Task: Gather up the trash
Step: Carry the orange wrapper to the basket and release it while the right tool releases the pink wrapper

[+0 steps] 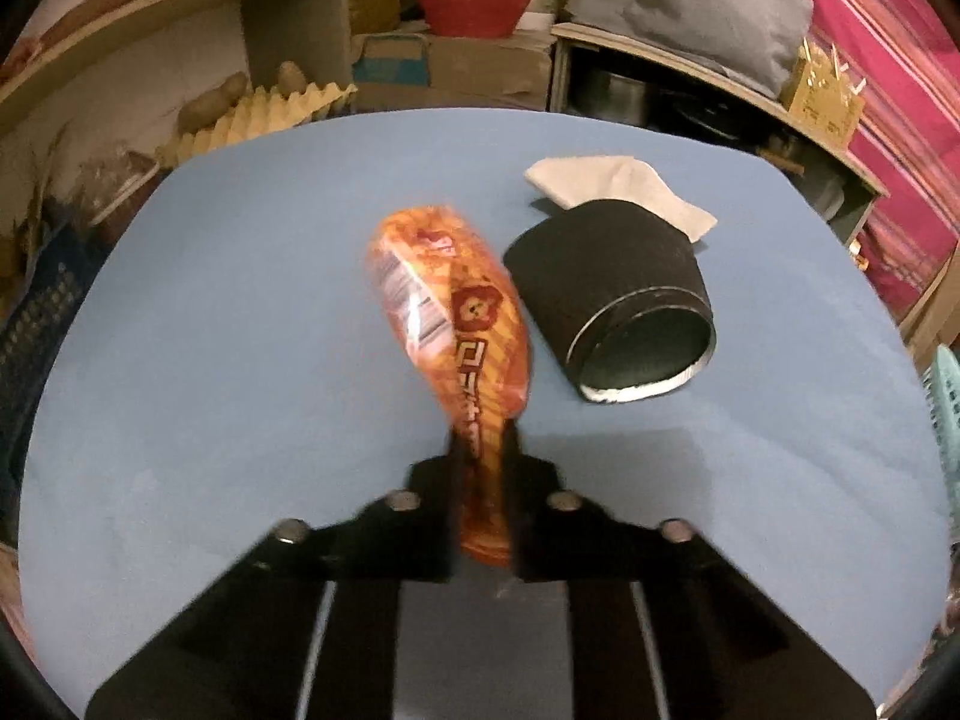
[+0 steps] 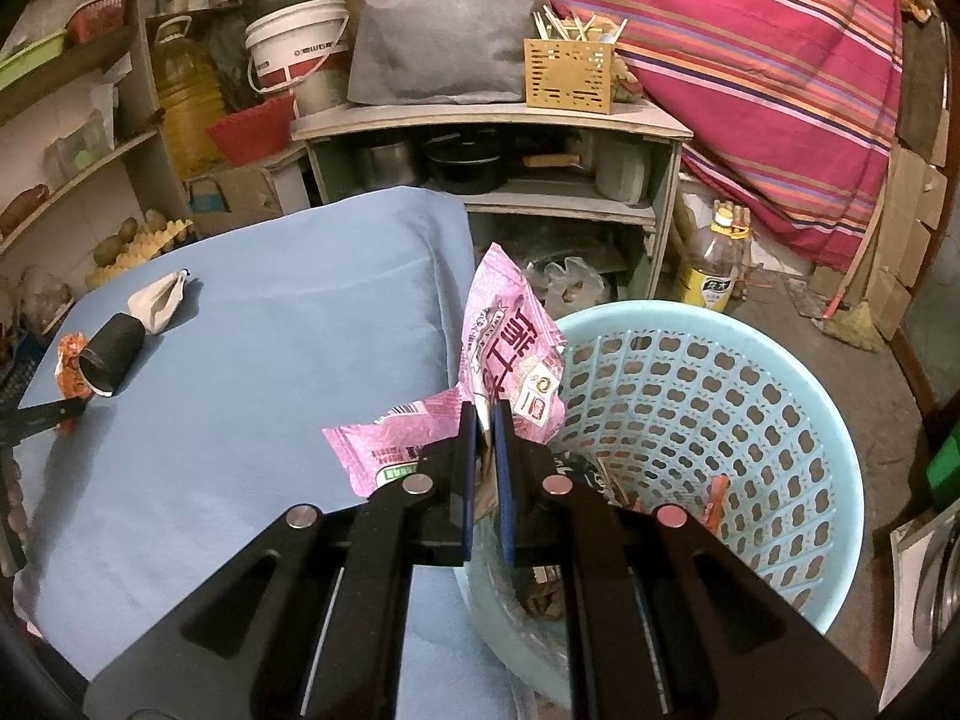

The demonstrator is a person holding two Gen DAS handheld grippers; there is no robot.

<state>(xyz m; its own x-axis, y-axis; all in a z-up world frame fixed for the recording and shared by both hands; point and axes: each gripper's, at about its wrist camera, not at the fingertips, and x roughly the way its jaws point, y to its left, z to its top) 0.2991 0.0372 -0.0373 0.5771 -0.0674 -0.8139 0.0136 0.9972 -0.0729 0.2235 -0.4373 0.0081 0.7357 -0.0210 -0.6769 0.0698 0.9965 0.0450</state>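
My left gripper point(image 1: 482, 450) is shut on an orange snack wrapper point(image 1: 456, 312) and holds it above the blue table point(image 1: 240, 300). A black paper cup point(image 1: 618, 306) lies on its side just right of the wrapper, with a white crumpled napkin point(image 1: 618, 186) behind it. My right gripper point(image 2: 485, 414) is shut on a pink snack wrapper point(image 2: 510, 354), held at the table's right edge over the rim of a light blue perforated basket point(image 2: 750, 408). In the right wrist view the cup point(image 2: 114, 354), napkin point(image 2: 159, 300) and orange wrapper point(image 2: 69, 369) show at the far left.
The basket holds several bits of trash at its bottom point(image 2: 606, 480). A shelf unit with pots point(image 2: 480, 162) stands behind the table. An oil bottle point(image 2: 714, 264) stands on the floor. Egg cartons with potatoes point(image 1: 264, 108) sit beyond the table's far left.
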